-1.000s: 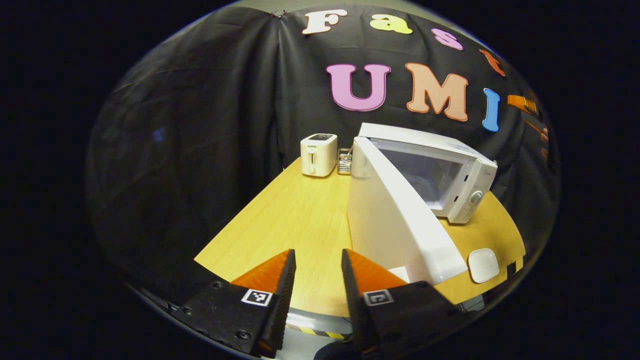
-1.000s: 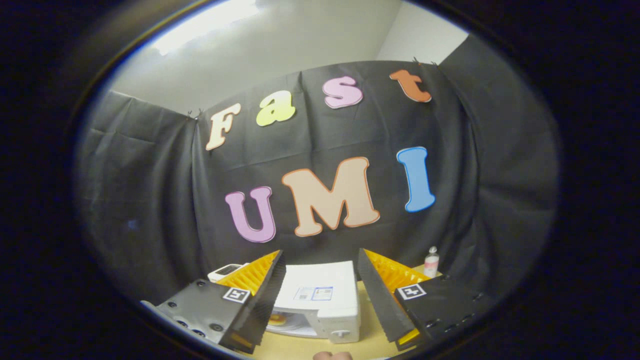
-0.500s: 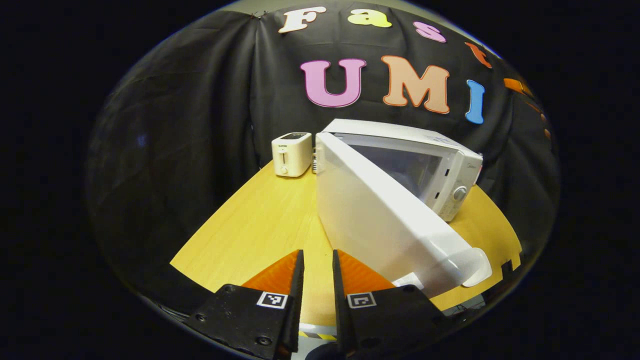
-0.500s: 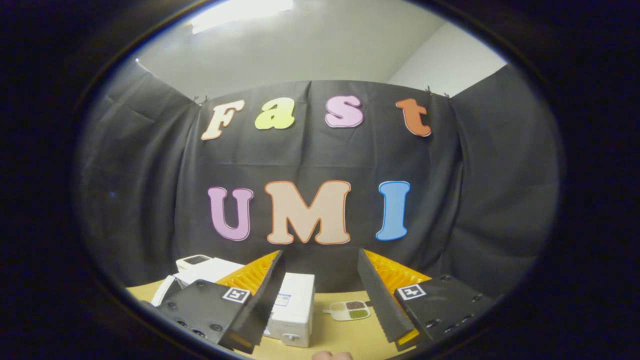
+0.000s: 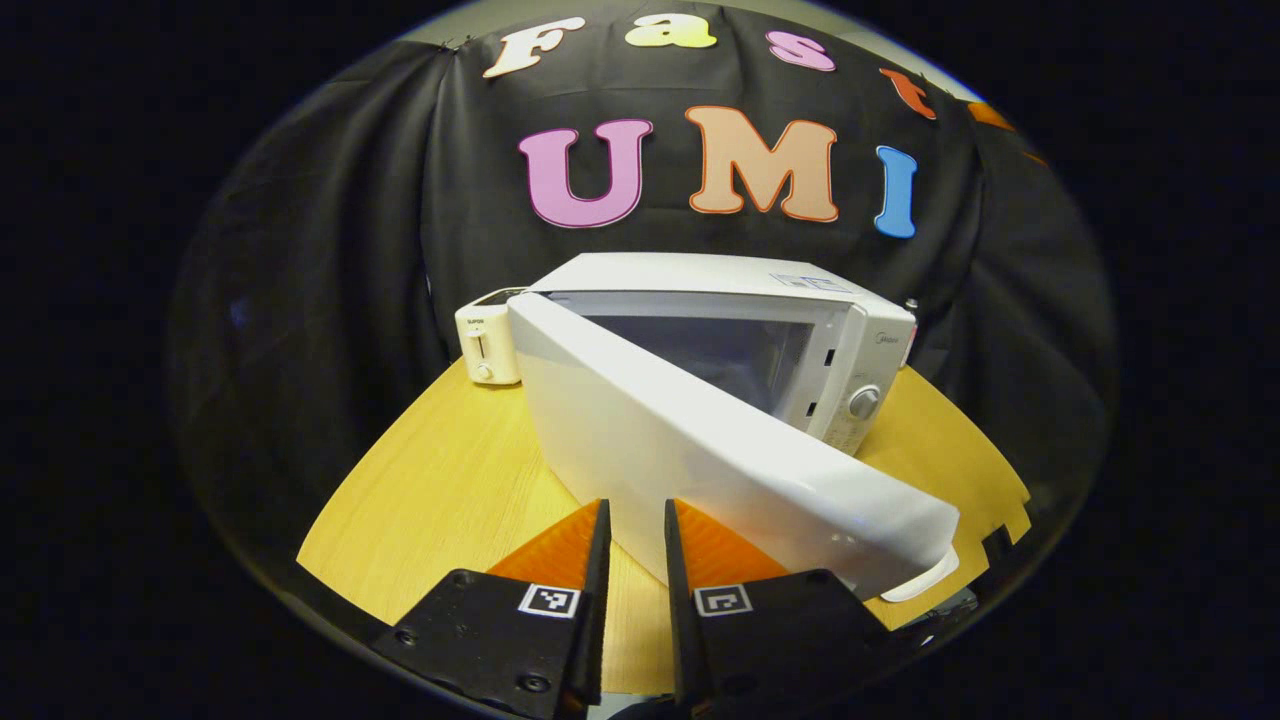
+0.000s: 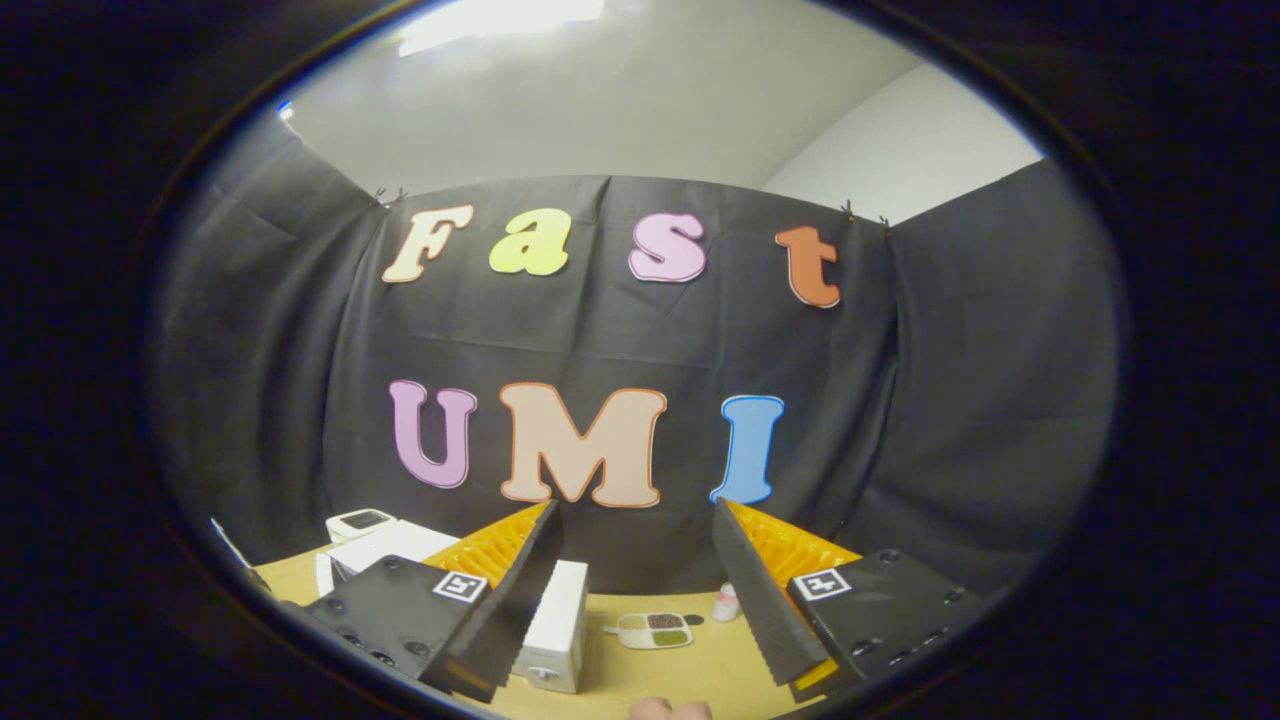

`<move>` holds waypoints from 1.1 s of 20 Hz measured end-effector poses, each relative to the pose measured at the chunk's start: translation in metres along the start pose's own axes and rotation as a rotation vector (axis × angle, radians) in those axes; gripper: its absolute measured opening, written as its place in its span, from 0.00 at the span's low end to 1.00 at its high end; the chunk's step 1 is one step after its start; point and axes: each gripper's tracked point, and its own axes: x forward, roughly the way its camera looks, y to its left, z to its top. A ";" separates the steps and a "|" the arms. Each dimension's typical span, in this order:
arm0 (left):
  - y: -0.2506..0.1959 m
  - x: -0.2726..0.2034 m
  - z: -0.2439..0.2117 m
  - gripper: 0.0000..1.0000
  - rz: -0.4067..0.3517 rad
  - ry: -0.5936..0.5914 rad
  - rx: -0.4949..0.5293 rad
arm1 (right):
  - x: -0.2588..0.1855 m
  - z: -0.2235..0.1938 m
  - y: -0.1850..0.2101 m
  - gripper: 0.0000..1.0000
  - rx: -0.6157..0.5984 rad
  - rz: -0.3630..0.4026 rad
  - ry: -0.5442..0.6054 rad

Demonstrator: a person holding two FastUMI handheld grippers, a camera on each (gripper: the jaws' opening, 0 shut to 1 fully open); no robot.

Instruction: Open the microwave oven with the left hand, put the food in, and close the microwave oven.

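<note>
Left gripper view: the left gripper [image 5: 636, 520] hangs over the near edge of the wooden surface [image 5: 450, 480], jaws nearly closed with a thin gap and nothing between them. Just beyond stands the white microwave [image 5: 720, 290], a smooth glossy box with a knob [image 5: 863, 402] on its right panel. Its door [image 5: 700, 450] is partly open, hinged at the left and swung toward the camera; the cavity behind it is dim, and whether food lies inside cannot be told. A small white toaster [image 5: 487, 340] stands behind the door's hinge side. A white rounded dish [image 5: 925, 583] peeks from under the door's free edge.

Right gripper view: the right gripper [image 6: 636, 545], jaws wide apart and empty, is raised and points at the booth's cloth wall. Low between its ridged fingers [image 6: 500, 545] appear the microwave's right end [image 6: 555, 625], a compartmented tray [image 6: 655, 630] of green and brown bits, and a small bottle [image 6: 727, 602] lying on the surface.

Compared with a second ago, the door has swung closer to shut, and the right gripper has turned away from the microwave.
</note>
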 end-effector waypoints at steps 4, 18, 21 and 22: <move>-0.018 0.022 0.009 0.28 -0.031 0.003 -0.033 | -0.001 0.012 -0.003 0.94 -0.042 0.006 -0.019; -0.078 0.085 0.052 0.30 -0.131 -0.032 0.081 | -0.009 0.019 -0.016 0.96 -0.111 -0.012 -0.044; -0.084 0.098 0.059 0.31 -0.135 -0.036 0.092 | -0.011 0.020 -0.018 0.96 -0.104 -0.014 -0.042; -0.087 0.103 0.061 0.30 -0.136 -0.036 0.094 | -0.012 0.021 -0.019 0.96 -0.098 -0.011 -0.041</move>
